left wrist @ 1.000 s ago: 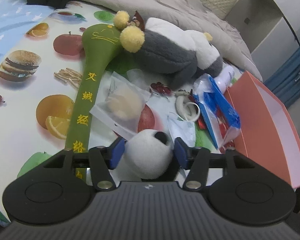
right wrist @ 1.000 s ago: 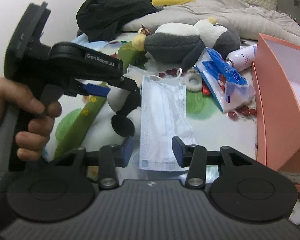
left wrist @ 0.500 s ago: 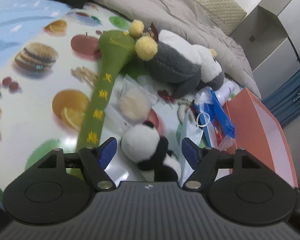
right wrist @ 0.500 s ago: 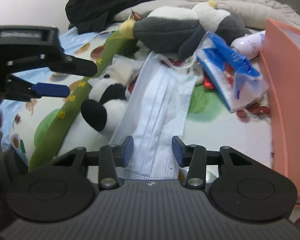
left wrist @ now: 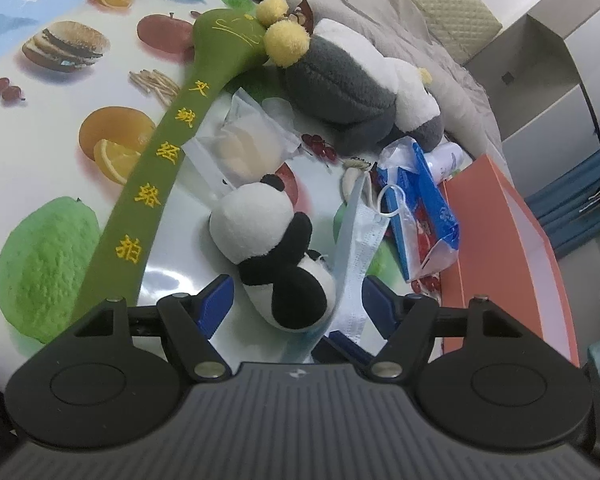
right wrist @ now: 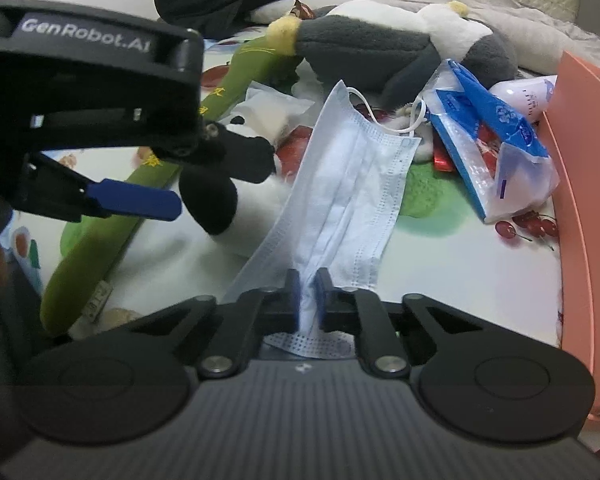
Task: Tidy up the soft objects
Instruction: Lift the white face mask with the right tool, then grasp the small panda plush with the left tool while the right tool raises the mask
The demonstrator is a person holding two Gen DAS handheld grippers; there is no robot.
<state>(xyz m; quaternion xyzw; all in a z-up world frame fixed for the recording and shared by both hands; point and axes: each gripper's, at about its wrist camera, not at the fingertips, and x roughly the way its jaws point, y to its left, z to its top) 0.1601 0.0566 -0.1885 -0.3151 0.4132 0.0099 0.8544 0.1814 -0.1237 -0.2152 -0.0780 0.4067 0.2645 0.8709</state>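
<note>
1. On the fruit-print tablecloth (left wrist: 60,128) lies a pale blue face mask (right wrist: 352,184), between the small panda toy (left wrist: 272,248) and the blue-and-clear packet (right wrist: 496,148); its near edge is lifted off the cloth.
2. The right gripper (right wrist: 309,292) has just closed, and its fingers are clamped together on the mask's near edge, bunching the pleats.
3. The left gripper (left wrist: 296,304) has its fingers apart, one on each side of the panda's lower body, with no pad pressing on it.
4. Handling, as I judge it: the mask is very light, limp and thin, so it should droop and fold from a pinch; an edge or the middle pleats make a fair hold, and the ear loops (right wrist: 380,120) could snag on clutter.
5. The panda looks soft and squashy; its round body seems the best place to squeeze.
6. Count: one mask, one small panda, one large grey-and-white plush (left wrist: 352,92), one long green padded stick (left wrist: 160,176), one orange box (left wrist: 512,256), two grippers.
</note>
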